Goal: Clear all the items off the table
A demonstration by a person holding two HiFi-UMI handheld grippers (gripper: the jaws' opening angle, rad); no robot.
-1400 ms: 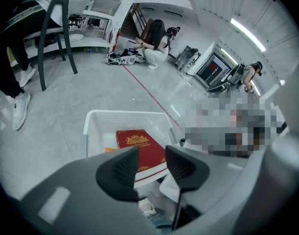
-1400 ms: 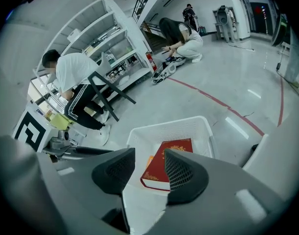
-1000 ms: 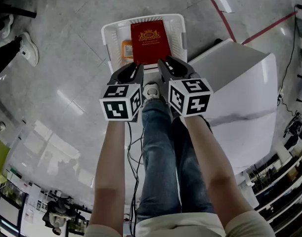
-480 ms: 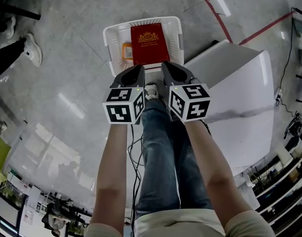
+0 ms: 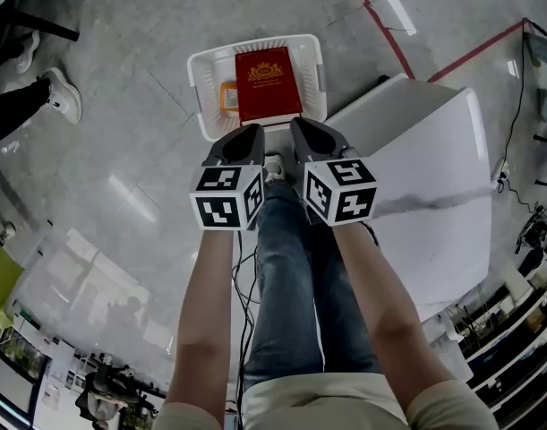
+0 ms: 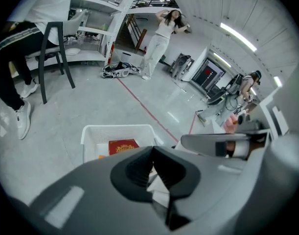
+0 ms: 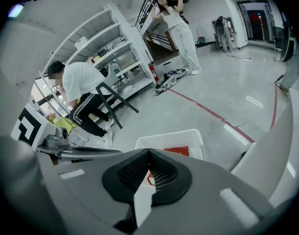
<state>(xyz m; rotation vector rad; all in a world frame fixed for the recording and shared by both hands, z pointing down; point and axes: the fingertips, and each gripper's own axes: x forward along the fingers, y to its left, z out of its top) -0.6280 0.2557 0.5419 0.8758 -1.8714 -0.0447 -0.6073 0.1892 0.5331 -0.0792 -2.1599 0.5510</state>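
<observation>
Book [image 5: 268, 83], in basket [image 5: 201, 70] at 12 o'clock: stiff, flat, I judge; I'd grip an edge. Left claw [image 6: 152, 150], right claw [image 7: 149, 152]: closed, empty.

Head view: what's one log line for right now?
left gripper: jaws shut, empty | right gripper: jaws shut, empty | red book: in white basket on floor | orange item: beside book
</observation>
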